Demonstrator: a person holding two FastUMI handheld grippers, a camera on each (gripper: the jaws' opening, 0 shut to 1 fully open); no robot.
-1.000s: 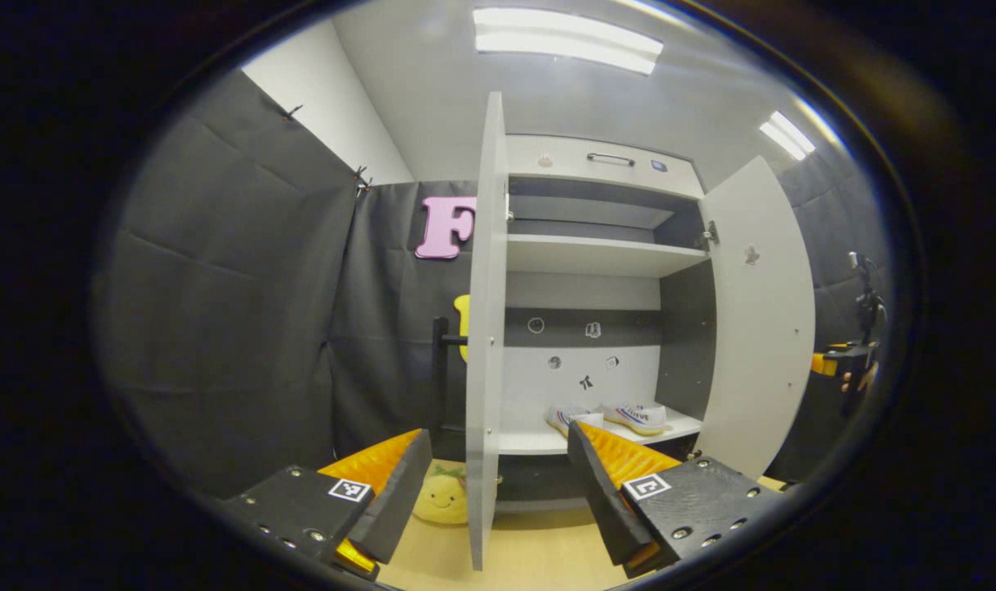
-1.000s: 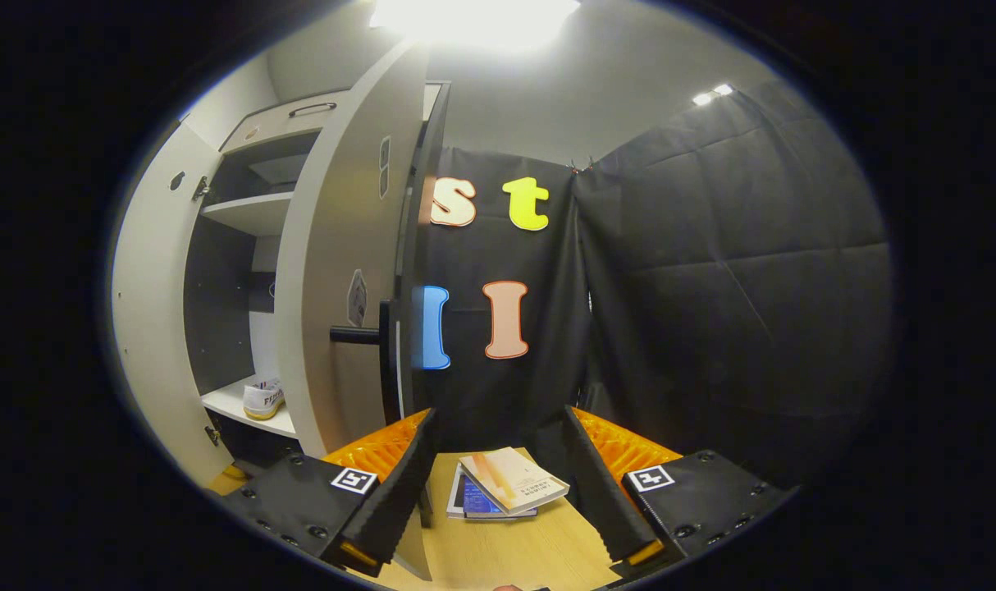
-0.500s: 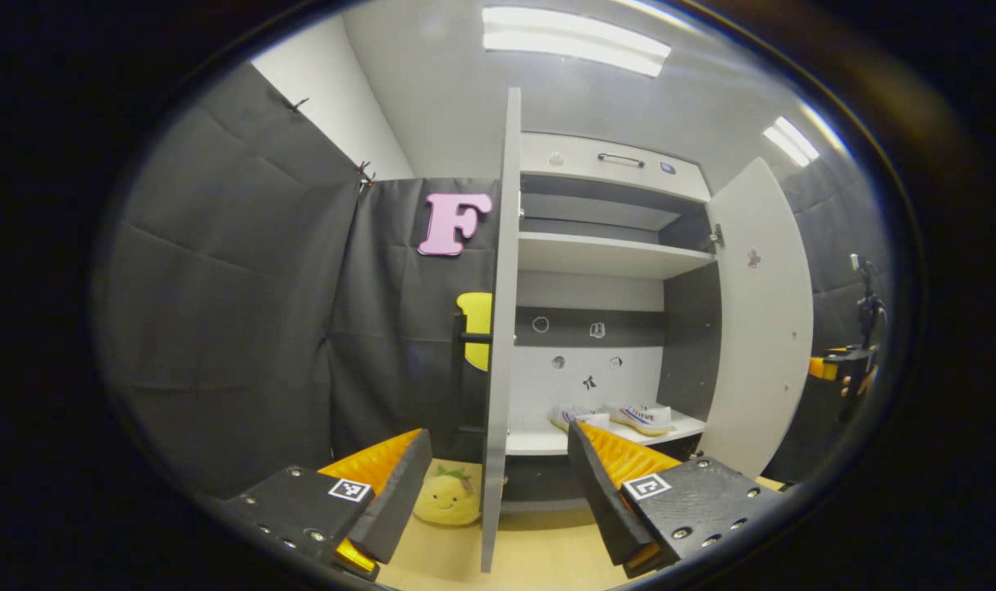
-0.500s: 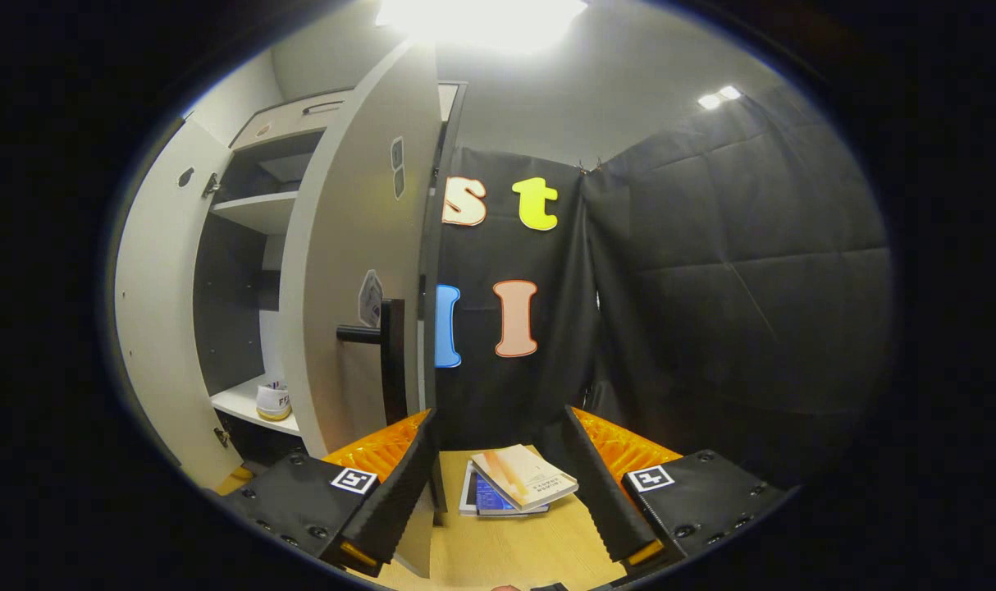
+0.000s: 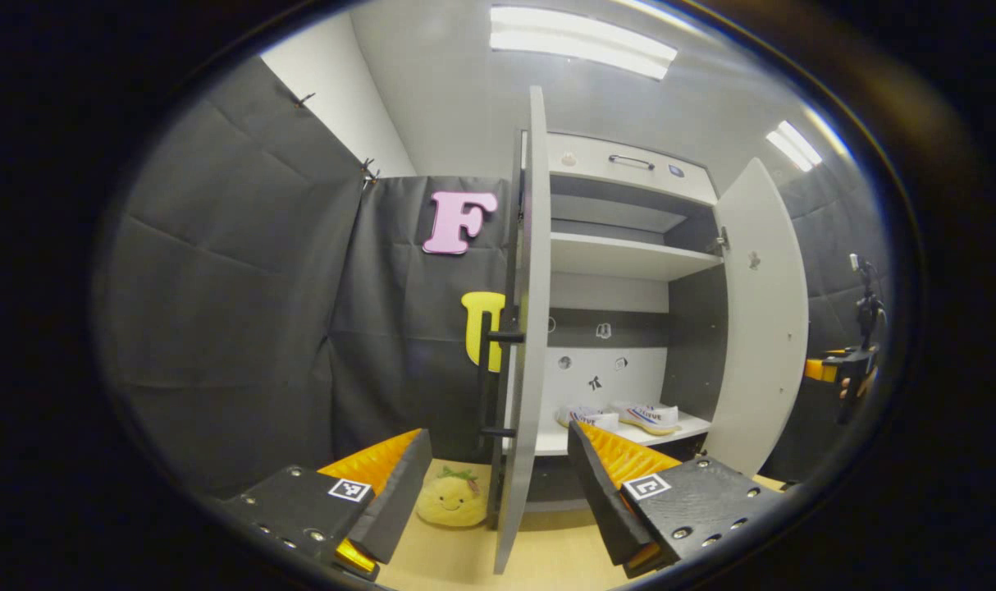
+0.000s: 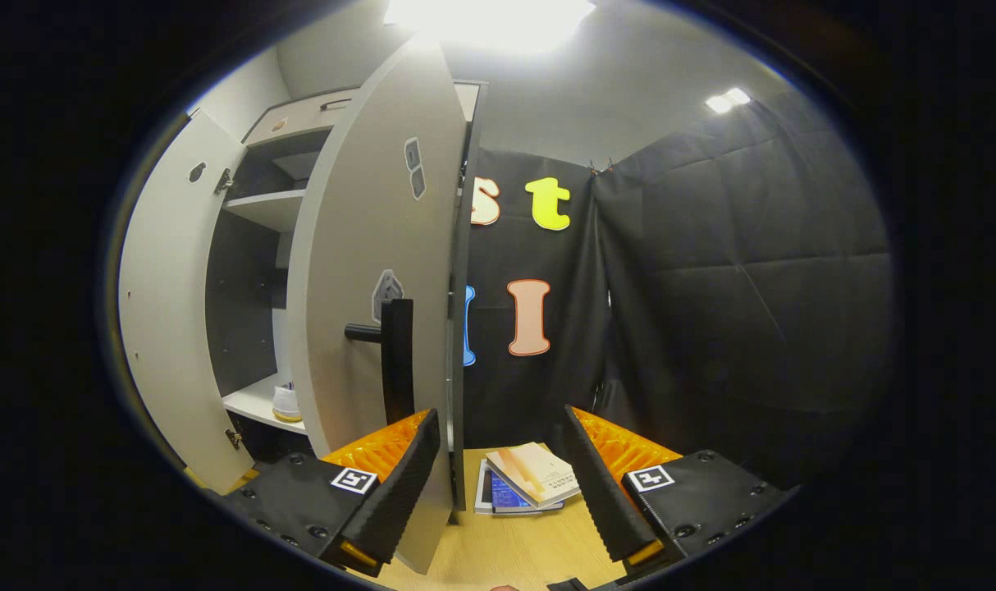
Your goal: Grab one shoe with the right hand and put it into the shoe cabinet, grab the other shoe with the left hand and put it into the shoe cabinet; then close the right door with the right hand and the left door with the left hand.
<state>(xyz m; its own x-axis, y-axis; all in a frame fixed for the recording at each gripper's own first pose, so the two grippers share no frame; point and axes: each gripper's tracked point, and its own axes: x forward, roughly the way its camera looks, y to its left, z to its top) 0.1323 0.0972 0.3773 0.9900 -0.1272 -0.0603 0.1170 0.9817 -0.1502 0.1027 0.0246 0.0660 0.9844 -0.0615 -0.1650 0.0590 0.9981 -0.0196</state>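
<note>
White shoes (image 5: 629,416) are sitting on the shoe cabinet's (image 5: 621,256) bottom shelf. Since a second ago, the right door (image 6: 367,271) is swinging closed beside the right gripper (image 6: 502,484); the left gripper (image 5: 498,484) is straddling the left door (image 5: 527,328). Both fingers released, grasping nothing.

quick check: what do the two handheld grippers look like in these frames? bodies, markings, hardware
Left gripper and right gripper look alike: two wedge-shaped jaws, ribbed on their outer faces, on black textured blocks. Each block has silver screws and a square black-and-white fiducial tag. No cables or sleeves visible on them.
</note>
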